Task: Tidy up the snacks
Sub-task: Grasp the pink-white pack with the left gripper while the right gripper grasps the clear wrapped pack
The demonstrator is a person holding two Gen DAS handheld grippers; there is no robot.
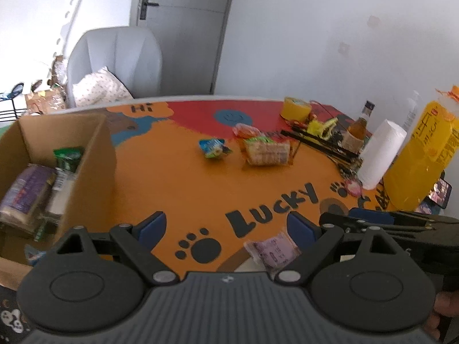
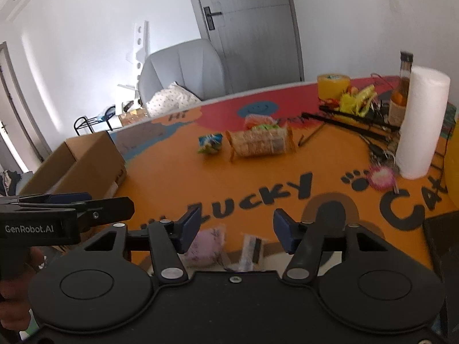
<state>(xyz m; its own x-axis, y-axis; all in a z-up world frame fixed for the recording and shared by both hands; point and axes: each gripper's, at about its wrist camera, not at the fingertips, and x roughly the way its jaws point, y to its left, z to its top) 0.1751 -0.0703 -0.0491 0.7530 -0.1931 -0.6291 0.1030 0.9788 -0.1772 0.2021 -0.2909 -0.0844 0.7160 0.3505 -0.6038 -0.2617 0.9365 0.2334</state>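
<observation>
I see the orange cartoon-printed table (image 1: pixel 183 189), smooth and glossy. At its left edge stands my open cardboard box (image 1: pixel 94 154), matte brown, with several crinkly wrapped snacks inside. Mid-table lie a clear cracker pack (image 1: pixel 266 150) and a small blue snack bag (image 1: pixel 213 147), both well beyond the tongs. My left gripper (image 1: pixel 226 228) stands wide with nothing between its blue pads; a pale purple snack packet (image 1: pixel 272 250), soft and rectangular, lies just inside its right finger. My right gripper (image 2: pixel 236 228) is half open, gripping nothing; that packet (image 2: pixel 205 246) and 1 blurred wrapper (image 2: pixel 249 250) lie below the gap.
</observation>
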